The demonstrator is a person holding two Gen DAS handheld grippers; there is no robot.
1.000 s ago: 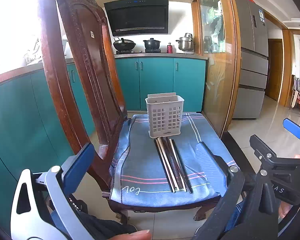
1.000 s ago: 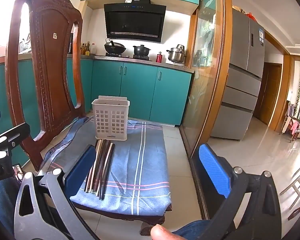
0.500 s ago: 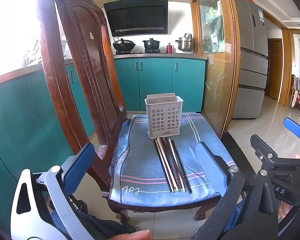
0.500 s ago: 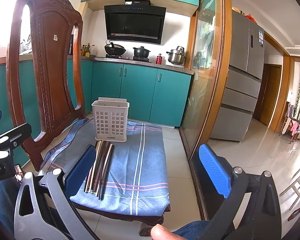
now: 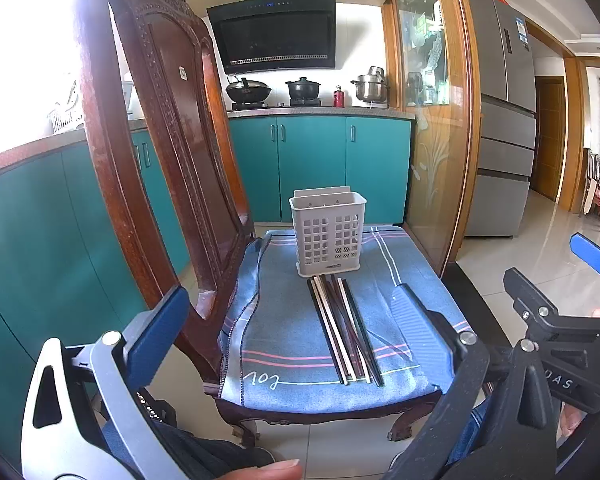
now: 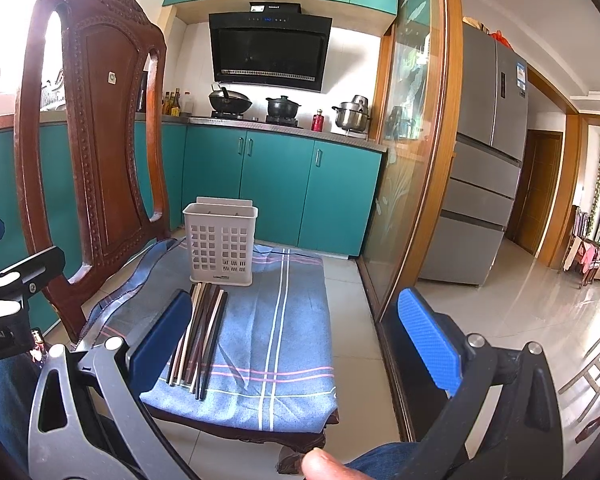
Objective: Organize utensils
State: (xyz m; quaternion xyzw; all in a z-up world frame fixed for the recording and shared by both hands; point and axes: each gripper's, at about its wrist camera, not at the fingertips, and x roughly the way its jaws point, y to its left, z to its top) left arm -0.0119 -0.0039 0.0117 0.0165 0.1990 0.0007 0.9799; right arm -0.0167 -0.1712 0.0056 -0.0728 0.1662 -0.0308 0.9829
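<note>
Chopsticks unmoved before basket, left tool and right tool wide as before, slightly nearer.

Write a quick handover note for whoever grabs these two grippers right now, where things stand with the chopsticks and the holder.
Left gripper: open, empty, held back from the chair's front edge.
Right gripper: open, empty, also short of the chair.
Chopsticks: a bundle of dark and light sticks lying side by side on the blue cloth on the chair seat, far ends close to the holder's base.
White slotted utensil holder: upright at the back of the seat; no chopsticks show above its rim.
Done: nothing moved into the holder yet.
Left: pick up the chopsticks and stand them in the holder.
</note>
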